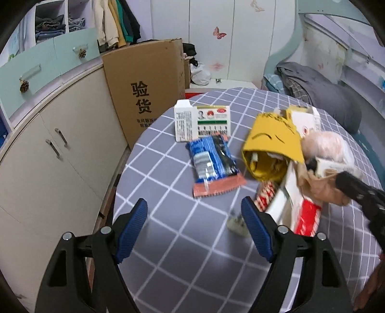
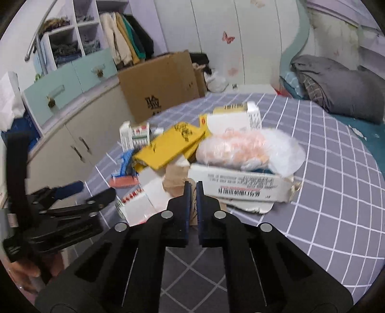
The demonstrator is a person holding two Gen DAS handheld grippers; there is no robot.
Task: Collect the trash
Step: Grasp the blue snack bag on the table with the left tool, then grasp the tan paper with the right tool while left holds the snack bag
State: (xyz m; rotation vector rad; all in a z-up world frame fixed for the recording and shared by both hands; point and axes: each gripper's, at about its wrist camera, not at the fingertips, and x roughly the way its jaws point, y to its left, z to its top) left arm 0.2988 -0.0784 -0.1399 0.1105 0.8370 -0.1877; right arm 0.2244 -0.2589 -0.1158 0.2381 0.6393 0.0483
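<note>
Now gathering trash on the table (image 1: 182, 260)
Right tongs (image 2: 193, 186) pinch brown paper (image 2: 174, 180) for lifting; left tongs (image 1: 194, 218) gape wide, empty, near the blue wrapper (image 1: 211, 163).

Round table (image 1: 182, 252) with grey checked cloth; cardboard box (image 1: 146, 94) at 11 o'clock, cabinet (image 1: 60, 149) at 9, hanging clothes (image 1: 115, 21) at 12, bedding (image 1: 320, 89) at 2.

Two grippers (image 1: 194, 226) (image 2: 193, 190), one cardboard box (image 1: 144, 89), one blue wrapper (image 1: 211, 161), one yellow bag (image 1: 272, 142).
</note>
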